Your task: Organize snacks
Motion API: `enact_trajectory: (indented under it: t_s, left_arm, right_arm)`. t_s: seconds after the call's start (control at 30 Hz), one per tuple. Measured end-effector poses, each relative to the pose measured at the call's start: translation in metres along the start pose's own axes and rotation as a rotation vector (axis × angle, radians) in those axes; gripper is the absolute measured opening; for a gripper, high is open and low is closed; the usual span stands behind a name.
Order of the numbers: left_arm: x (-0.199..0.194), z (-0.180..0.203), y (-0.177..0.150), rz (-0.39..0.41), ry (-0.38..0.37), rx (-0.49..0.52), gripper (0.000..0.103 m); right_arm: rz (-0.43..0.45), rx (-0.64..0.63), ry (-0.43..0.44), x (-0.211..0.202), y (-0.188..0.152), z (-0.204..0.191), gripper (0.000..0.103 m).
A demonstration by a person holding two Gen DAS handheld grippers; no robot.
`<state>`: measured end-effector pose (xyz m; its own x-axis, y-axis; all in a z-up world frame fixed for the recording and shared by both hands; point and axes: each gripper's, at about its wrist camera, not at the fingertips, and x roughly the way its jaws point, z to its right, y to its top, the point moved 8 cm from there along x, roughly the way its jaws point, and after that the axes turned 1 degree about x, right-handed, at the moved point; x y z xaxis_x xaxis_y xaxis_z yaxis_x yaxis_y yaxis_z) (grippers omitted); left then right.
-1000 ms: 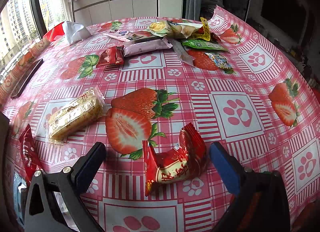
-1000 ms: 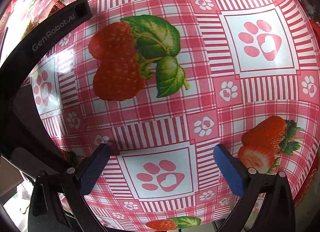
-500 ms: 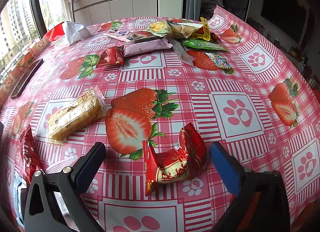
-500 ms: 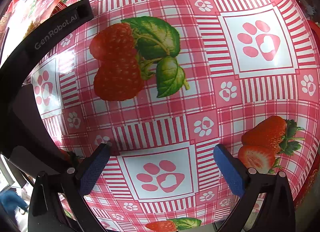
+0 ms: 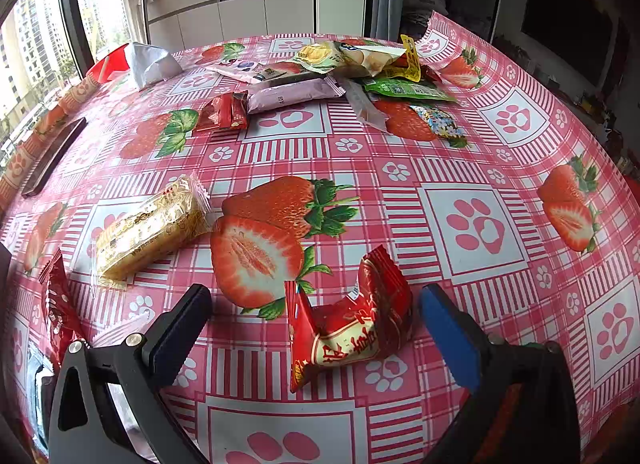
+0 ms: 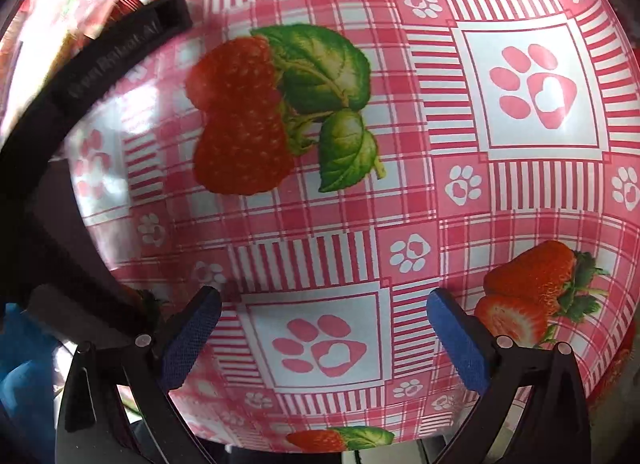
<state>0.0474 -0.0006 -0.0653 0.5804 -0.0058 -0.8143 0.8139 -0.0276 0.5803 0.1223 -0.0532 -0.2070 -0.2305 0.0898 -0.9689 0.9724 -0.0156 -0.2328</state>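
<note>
In the left wrist view my left gripper (image 5: 316,328) is open, its jaws on either side of a crumpled red snack packet (image 5: 352,324) that lies on the strawberry tablecloth (image 5: 476,223). A clear-wrapped golden cake bar (image 5: 150,229) lies to the left. A pile of snack packets (image 5: 344,71) sits at the far side. My right gripper (image 6: 324,340) is open and empty above bare tablecloth (image 6: 400,191). The left gripper's black body (image 6: 80,95) shows at the left of the right wrist view.
A dark red packet (image 5: 60,312) lies at the near left edge. Small red packets (image 5: 222,115) and a pink bar (image 5: 292,95) lie mid-far. A white tissue pack (image 5: 150,61) and a black flat object (image 5: 54,155) are at the left. Cabinets and windows stand behind.
The left view is almost the same. In the right wrist view the left gripper's black body has shifted slightly and blurs with motion.
</note>
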Motion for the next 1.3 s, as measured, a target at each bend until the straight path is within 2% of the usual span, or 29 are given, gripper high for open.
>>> enact_trajectory:
  t_s: [0.27, 0.3, 0.43, 0.47, 0.5, 0.63, 0.7, 0.83, 0.97, 1.07, 1.23, 1.3]
  left_arm:
    - [0.0, 0.0, 0.0, -0.017, 0.004, -0.006, 0.103]
    - [0.001, 0.0, -0.001, -0.068, 0.002, -0.004, 0.103]
    - [0.007, 0.0, -0.003, -0.37, -0.015, 0.026, 0.103]
    - [0.007, -0.002, -0.004, -0.425, -0.012, 0.034, 0.103]
    - [0.003, -0.005, -0.002, -0.441, -0.003, 0.044, 0.103]
    - [-0.045, -0.042, 0.015, -0.354, 0.024, 0.076, 0.103]
    - [-0.064, -0.072, 0.008, -0.352, 0.058, 0.103, 0.103]
    - [-0.076, -0.141, -0.031, -0.418, 0.159, 0.11, 0.103]
    - [-0.062, -0.192, -0.064, -0.509, 0.185, 0.039, 0.103]
    - [-0.046, -0.208, -0.073, -0.54, 0.188, 0.04, 0.103]
    - [-0.024, -0.213, -0.064, -0.512, 0.1, 0.031, 0.103]
    - [-0.019, -0.215, -0.063, -0.522, 0.043, -0.006, 0.103]
  right_arm:
    - [-0.011, -0.03, 0.049, -0.009, -0.011, 0.01, 0.103]
    - [-0.01, -0.029, 0.055, -0.009, -0.011, 0.01, 0.103]
    - [0.002, -0.042, 0.072, -0.015, -0.008, 0.012, 0.103]
    - [0.004, -0.045, 0.072, -0.018, -0.009, 0.018, 0.103]
    - [0.009, -0.048, 0.07, -0.022, -0.005, 0.017, 0.103]
    - [0.028, -0.037, 0.099, -0.04, 0.016, 0.013, 0.103]
    - [0.031, -0.034, 0.121, -0.047, 0.023, 0.001, 0.103]
    - [0.012, -0.041, 0.163, -0.05, 0.031, -0.033, 0.103]
    - [-0.004, -0.055, 0.2, -0.053, 0.039, -0.076, 0.103]
    - [-0.015, -0.091, 0.19, -0.055, 0.041, -0.105, 0.103]
    - [-0.047, -0.065, 0.189, -0.045, 0.026, -0.138, 0.103]
    - [-0.059, -0.03, 0.194, -0.04, 0.019, -0.149, 0.103]
